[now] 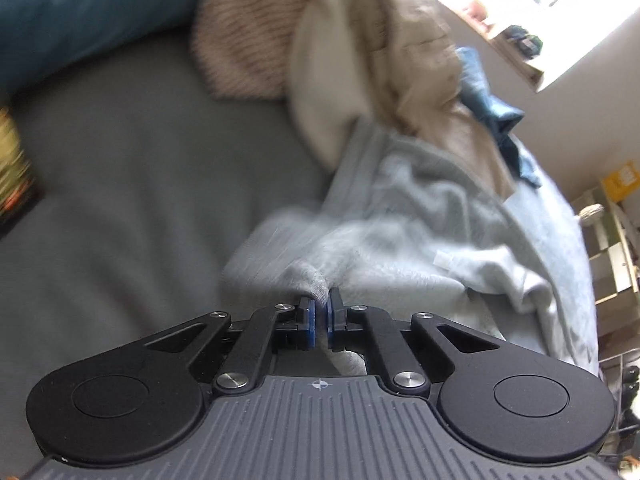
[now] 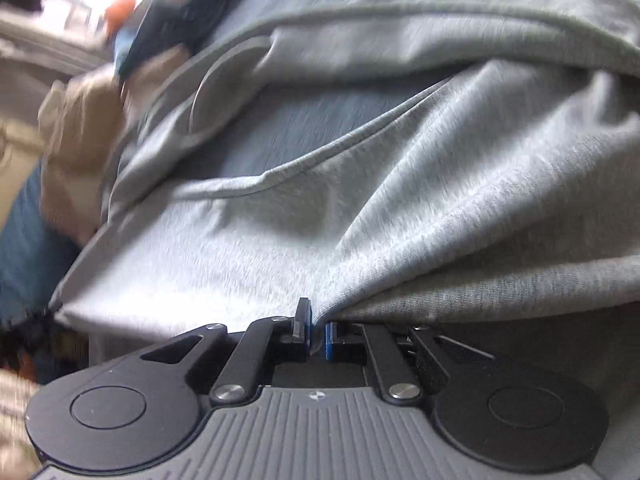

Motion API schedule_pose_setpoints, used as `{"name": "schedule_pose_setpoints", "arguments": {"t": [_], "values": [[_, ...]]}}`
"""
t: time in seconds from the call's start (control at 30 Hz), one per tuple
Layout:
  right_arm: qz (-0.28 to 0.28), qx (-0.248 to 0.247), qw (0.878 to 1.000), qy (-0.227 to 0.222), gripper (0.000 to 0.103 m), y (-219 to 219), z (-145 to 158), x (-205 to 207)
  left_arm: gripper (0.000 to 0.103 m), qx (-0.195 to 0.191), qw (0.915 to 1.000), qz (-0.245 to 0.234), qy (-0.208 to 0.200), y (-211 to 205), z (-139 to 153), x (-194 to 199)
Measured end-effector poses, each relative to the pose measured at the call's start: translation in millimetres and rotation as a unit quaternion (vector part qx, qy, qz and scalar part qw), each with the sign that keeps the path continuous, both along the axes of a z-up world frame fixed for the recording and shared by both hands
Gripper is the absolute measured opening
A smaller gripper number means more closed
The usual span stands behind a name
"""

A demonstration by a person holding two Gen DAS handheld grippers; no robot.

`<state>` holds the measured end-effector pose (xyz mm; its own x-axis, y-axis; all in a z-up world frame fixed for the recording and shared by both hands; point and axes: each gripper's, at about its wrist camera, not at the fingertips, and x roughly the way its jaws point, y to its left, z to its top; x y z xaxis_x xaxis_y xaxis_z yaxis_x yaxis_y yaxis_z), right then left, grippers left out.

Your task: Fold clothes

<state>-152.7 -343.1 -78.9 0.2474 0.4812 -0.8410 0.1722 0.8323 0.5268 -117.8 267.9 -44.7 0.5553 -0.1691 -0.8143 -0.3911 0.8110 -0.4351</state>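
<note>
A pale grey-blue fleece garment [image 1: 432, 232] lies crumpled on a grey bed sheet [image 1: 140, 184]. My left gripper [image 1: 319, 312] is shut on a ribbed edge of this garment, and the cloth bunches up between the blue pads [image 1: 308, 320]. In the right wrist view the same garment [image 2: 360, 200] fills most of the picture, inside out with its fuzzy lining showing. My right gripper [image 2: 318, 328] is shut on another fold of it, and the cloth pulls taut from the pinch. Both views are blurred by motion.
Beige and cream clothes [image 1: 404, 60] lie in a heap behind the garment, beside a tan knitted piece [image 1: 248, 32]. A blue pillow [image 1: 80, 8] lies at the far left, a dark blue cloth [image 1: 492, 108] at the right. Shelves [image 1: 612, 248] stand past the bed's edge.
</note>
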Motion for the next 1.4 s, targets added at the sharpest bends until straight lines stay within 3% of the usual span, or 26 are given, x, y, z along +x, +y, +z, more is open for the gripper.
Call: {"name": "schedule_pose_setpoints", "arguments": {"t": [0.1,0.23,0.33,0.47,0.57,0.63,0.7,0.8,0.93,1.0,1.13,1.2,1.3,1.4], "values": [[0.036,-0.005,0.998,0.052,0.006,7,-5,-16,0.003,-0.005,0.9983,0.007,0.057,0,-16,-28],[0.036,-0.007,0.994,0.107,0.006,6,-33,-34,0.004,-0.016,0.9928,0.023,0.116,3,-55,-50],[0.042,-0.010,0.992,0.115,0.006,8,-40,-40,0.004,-0.004,0.9932,0.005,0.116,3,-55,-55],[0.071,-0.023,0.991,0.111,0.006,18,-30,-35,0.005,-0.021,0.9915,0.007,0.128,6,-55,-66],[0.074,-0.032,0.990,0.117,0.007,20,-34,-29,0.008,-0.041,0.9864,-0.008,0.159,5,-77,-64],[0.065,-0.032,0.989,0.128,0.011,21,-41,-21,0.011,-0.053,0.9842,-0.053,0.161,8,-80,-54],[0.084,-0.032,0.987,0.136,0.031,18,-39,-15,0.031,-0.054,0.9798,-0.101,0.164,10,-78,-47],[0.157,-0.053,0.978,0.129,0.061,15,-24,-11,0.045,-0.051,0.9649,-0.186,0.179,16,-65,-48],[0.278,-0.091,0.948,0.130,0.065,5,11,-16,0.047,-0.025,0.9489,-0.264,0.172,27,-40,-43],[0.304,-0.102,0.941,0.106,0.065,0,35,-10,0.051,0.000,0.9556,-0.257,0.144,36,-27,-37],[0.254,-0.067,0.964,-0.027,0.066,11,68,43,0.053,0.032,0.9747,-0.210,0.068,41,-14,-13],[0.227,-0.047,0.969,-0.081,0.068,24,70,70,0.053,0.044,0.9778,-0.203,0.029,34,-15,4],[0.223,-0.047,0.963,-0.144,0.068,64,62,111,0.054,0.057,0.9760,-0.210,-0.010,23,-24,29],[0.217,-0.033,0.964,-0.147,0.069,93,40,143,0.055,0.063,0.9777,-0.199,-0.025,19,-34,48]]}}
